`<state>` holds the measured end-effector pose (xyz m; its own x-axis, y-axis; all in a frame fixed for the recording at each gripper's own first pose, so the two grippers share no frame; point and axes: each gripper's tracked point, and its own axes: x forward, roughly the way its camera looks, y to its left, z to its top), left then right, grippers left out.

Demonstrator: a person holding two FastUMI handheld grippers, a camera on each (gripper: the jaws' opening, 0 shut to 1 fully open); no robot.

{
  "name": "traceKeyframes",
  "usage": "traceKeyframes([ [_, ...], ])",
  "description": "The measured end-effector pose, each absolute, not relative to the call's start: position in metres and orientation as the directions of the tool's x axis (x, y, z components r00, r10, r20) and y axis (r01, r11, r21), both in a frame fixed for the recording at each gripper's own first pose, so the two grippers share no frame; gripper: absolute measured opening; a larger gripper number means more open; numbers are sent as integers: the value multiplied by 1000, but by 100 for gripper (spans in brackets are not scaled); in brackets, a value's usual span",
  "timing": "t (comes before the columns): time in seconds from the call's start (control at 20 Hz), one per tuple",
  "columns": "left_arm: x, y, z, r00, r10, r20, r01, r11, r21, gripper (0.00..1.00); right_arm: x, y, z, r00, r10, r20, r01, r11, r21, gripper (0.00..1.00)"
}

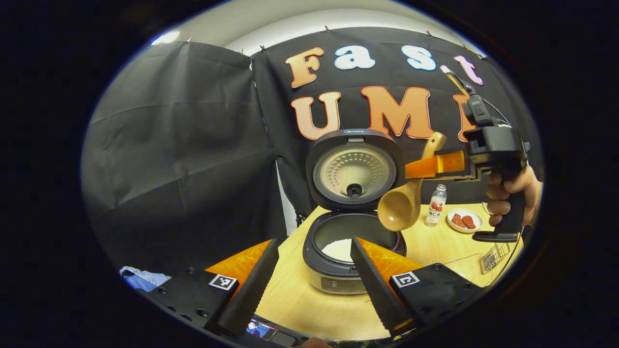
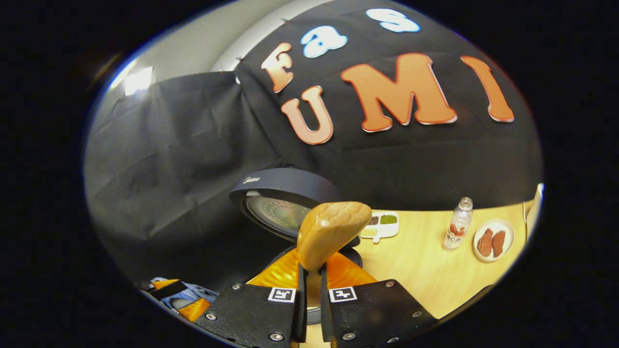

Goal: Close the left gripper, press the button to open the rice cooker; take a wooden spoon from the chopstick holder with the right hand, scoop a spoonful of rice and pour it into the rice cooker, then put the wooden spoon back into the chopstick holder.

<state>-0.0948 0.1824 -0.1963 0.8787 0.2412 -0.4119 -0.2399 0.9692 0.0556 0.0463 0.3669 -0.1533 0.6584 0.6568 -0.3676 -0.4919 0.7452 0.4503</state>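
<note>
With the rice cooker open on the table, the wooden spoon is held by the right tongs above the pot, apparently mid-pour, while the left tongs are spread wide; return to the chopstick holder is called for next.

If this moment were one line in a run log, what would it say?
rice cooker: lid open, rice inside | right gripper: jaws shut on wooden spoon above pot | left gripper: open
</note>
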Motion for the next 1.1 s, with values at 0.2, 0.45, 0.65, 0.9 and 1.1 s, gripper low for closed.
traceKeyframes([
  [0.2,-93,165,-197,879,230,-417,-222,973,68,94,53,282,-176,698,574,-428,-350,795,494,11],
  [0.45,-86,134,-189,889,183,-419,-172,983,63,94,54,185,-188,761,462,-455,-182,826,533,11],
  [0.65,-75,106,-185,900,124,-417,-115,992,48,100,46,110,-201,797,358,-486,-61,849,525,11],
  [0.9,-63,86,-181,905,88,-416,-75,996,49,94,33,21,-216,835,204,-511,89,867,491,11],
  [1.1,-52,72,-179,903,70,-423,-59,997,39,94,14,-23,-241,825,128,-550,164,877,451,11],
])
